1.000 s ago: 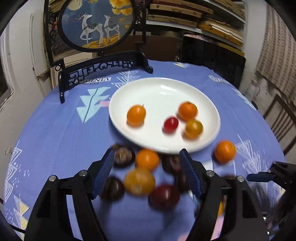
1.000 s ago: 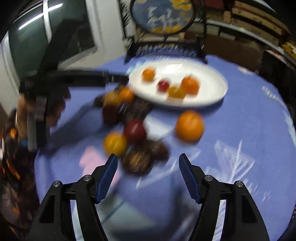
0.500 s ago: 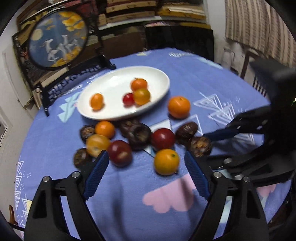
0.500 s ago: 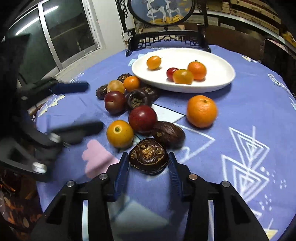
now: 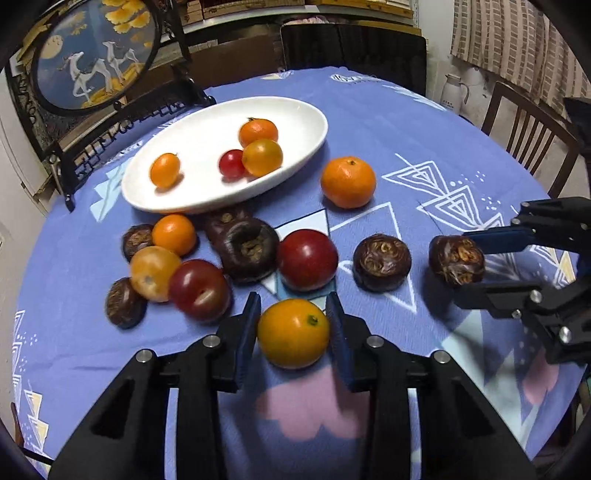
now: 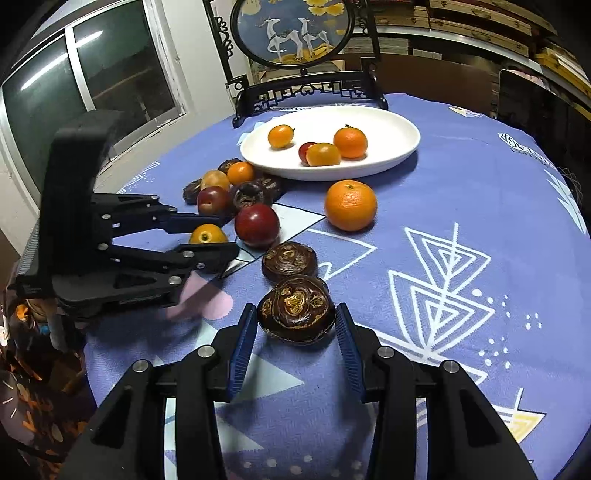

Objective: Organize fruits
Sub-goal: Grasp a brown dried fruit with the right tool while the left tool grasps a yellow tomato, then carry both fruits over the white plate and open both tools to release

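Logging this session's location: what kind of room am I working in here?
Probably a home dining room, doubling as storage. The fruit lies on a round table with a blue patterned cloth, wooden dining chairs stand around it, and a decorative deer screen stands before stacked shelves.

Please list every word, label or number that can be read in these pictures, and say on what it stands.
Printed mark on the blue patterned tablecloth, near its far right edge: upside down and too small to read.
Fretwork on the black carved wooden stand: ornament, no letters I can read.
Nothing else bears text.
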`<state>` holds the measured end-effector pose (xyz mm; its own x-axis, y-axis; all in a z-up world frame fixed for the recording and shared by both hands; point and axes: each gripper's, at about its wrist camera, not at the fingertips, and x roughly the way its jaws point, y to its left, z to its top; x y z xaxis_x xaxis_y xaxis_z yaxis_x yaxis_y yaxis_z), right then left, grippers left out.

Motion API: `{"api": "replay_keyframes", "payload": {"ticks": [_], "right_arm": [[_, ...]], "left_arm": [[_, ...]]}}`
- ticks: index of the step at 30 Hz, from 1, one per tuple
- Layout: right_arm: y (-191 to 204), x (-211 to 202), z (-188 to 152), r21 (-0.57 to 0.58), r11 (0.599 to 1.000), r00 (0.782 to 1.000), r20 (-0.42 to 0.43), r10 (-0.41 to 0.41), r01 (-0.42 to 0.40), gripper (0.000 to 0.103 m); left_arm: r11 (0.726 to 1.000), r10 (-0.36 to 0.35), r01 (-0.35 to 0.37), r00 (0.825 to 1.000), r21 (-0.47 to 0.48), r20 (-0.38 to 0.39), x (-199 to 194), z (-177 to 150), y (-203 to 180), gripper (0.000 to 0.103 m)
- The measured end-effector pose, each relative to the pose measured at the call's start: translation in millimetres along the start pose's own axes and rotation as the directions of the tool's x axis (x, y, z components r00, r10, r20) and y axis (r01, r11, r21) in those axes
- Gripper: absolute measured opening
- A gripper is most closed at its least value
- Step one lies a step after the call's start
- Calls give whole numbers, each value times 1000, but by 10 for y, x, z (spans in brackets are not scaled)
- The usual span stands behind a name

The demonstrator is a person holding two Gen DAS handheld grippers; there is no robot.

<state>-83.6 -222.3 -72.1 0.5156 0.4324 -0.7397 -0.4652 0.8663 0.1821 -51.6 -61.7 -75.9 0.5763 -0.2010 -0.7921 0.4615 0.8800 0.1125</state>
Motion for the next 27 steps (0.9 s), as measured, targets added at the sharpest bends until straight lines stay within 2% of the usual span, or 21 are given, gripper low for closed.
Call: {"api": "replay_keyframes", "payload": {"ticks": [11,21,27], "right_arm": [[174,35,112,-32,999,999,9,37,-37,44],[273,178,274,-49,997,998,-4,57,-57,44],[234,195,450,-51,997,998,17,56,-55,44]], "left_arm": [[995,97,-94,990,-29,102,-336,122,162,36],[992,113,-106,988,-67,108,-282,307,362,36],[990,129,-121,984,-68,123,-255,485,489,36]]}}
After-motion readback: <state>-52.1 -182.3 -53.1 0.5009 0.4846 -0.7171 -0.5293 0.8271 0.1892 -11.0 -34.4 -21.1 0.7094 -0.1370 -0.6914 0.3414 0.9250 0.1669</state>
